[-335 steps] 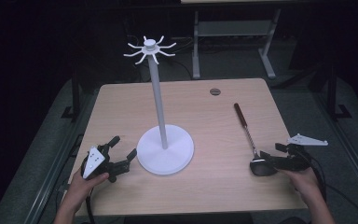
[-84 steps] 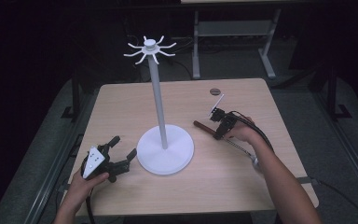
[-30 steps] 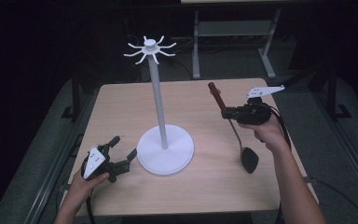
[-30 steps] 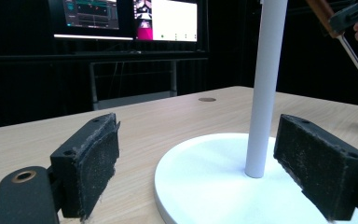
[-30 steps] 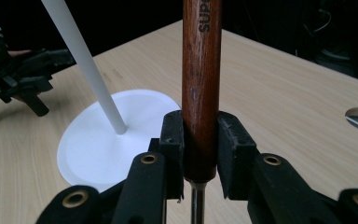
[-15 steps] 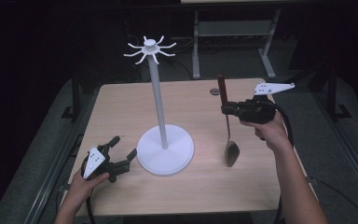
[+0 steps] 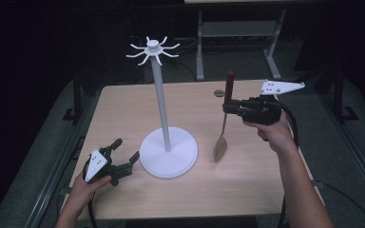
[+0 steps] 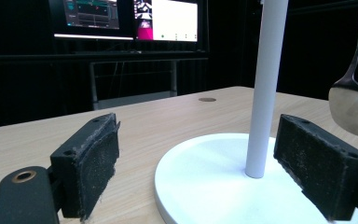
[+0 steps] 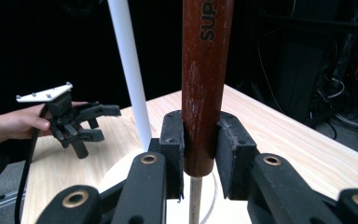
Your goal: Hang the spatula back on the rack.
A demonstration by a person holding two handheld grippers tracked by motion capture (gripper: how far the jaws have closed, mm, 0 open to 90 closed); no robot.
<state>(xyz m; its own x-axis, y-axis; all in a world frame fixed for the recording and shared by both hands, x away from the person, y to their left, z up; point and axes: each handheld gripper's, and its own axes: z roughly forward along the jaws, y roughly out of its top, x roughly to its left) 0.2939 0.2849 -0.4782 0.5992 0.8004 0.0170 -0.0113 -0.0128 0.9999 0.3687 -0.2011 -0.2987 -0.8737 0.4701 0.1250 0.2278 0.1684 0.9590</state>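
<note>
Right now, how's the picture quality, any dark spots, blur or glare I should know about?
High view: the table is evenly lit, the surroundings nearly black. Left gripper view: bright monitors glare at the back, and the spoon bowl looks soft. Right gripper view: the spoon's wooden handle, close up, is slightly blurred against a dark background.

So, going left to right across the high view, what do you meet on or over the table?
Left claw → white hook stand → spoon → right claw, clamped on the spoon's handle.

The stand's hooked top (image 7: 152, 49) was cut off above the pole (image 8: 265, 84) in both gripper views — as was the spoon's (image 9: 205, 84) handle end; its lettering stayed partly unreadable.
</note>
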